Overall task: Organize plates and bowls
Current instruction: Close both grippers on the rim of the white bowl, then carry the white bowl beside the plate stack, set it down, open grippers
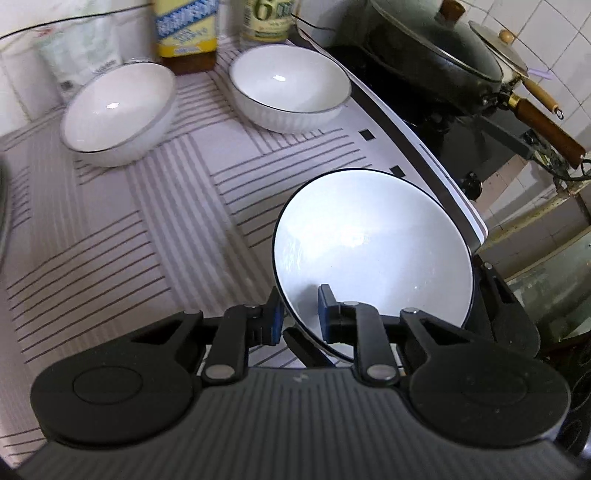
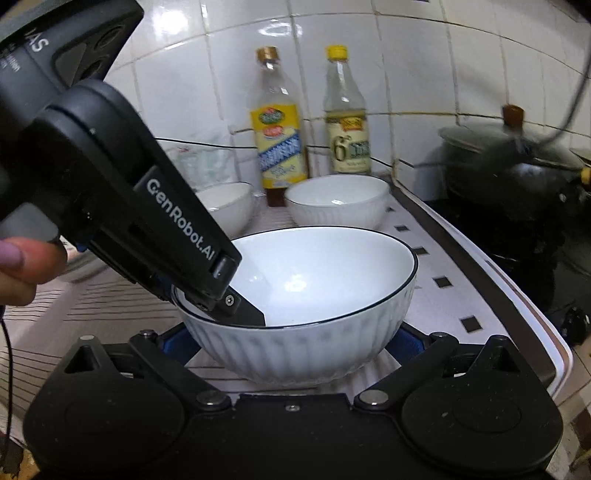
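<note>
Ahead of my left gripper (image 1: 300, 319), the jaws are pinched on the near rim of a white ribbed bowl (image 1: 373, 251), one finger inside and one outside, the bowl tilted above the striped tabletop (image 1: 122, 236). Two more white bowls (image 1: 118, 110) (image 1: 290, 88) sit farther back by a yellow-labelled bottle (image 1: 186, 33).

From the right wrist, my right gripper (image 2: 295, 341) has its jaws wide apart, flanking the same bowl's (image 2: 325, 280) base; whether they touch it I cannot tell. A lidded black wok (image 2: 513, 173) stands to the right.
</note>
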### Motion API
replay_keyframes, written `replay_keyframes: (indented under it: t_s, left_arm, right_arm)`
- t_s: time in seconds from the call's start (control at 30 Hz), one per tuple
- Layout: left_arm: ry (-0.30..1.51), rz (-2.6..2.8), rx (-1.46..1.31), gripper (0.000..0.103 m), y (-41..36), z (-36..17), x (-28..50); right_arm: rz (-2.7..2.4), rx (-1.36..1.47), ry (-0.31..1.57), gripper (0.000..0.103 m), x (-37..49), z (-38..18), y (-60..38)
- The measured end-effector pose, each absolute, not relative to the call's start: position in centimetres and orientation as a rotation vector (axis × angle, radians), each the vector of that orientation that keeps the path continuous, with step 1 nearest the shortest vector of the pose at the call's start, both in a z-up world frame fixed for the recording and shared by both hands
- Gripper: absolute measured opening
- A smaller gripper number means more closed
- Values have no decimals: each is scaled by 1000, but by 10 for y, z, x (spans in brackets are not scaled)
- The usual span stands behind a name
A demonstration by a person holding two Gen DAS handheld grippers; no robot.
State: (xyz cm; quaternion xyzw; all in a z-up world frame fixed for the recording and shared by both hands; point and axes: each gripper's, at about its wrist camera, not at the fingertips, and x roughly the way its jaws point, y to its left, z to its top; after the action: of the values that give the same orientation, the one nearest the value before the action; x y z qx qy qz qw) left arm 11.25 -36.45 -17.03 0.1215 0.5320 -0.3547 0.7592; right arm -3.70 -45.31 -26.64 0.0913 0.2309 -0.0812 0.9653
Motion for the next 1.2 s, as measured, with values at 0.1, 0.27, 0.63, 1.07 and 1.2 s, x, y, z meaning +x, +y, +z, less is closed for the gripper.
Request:
replay_keyframes:
  t_s: [0.1, 0.27, 0.63, 1.07, 1.2]
  left_arm:
    - [1146, -747, 252, 18, -345, -161, 114]
    - [1122, -703, 210, 18, -299, -151, 116]
    - [1123, -533, 121, 18, -202, -149, 124]
    - [1173, -351, 70, 18, -130, -177, 157]
    - [1174, -312, 90, 18, -129, -188, 166]
  right_arm:
    - [-123, 160, 464, 102, -35, -257, -440]
    - [-19, 115, 471, 102, -27, -243, -415]
    - [233, 19, 484, 102, 7, -236, -346]
    - [447, -67, 508, 102, 67, -261, -280]
    - [466, -93, 529, 102, 80, -273, -271]
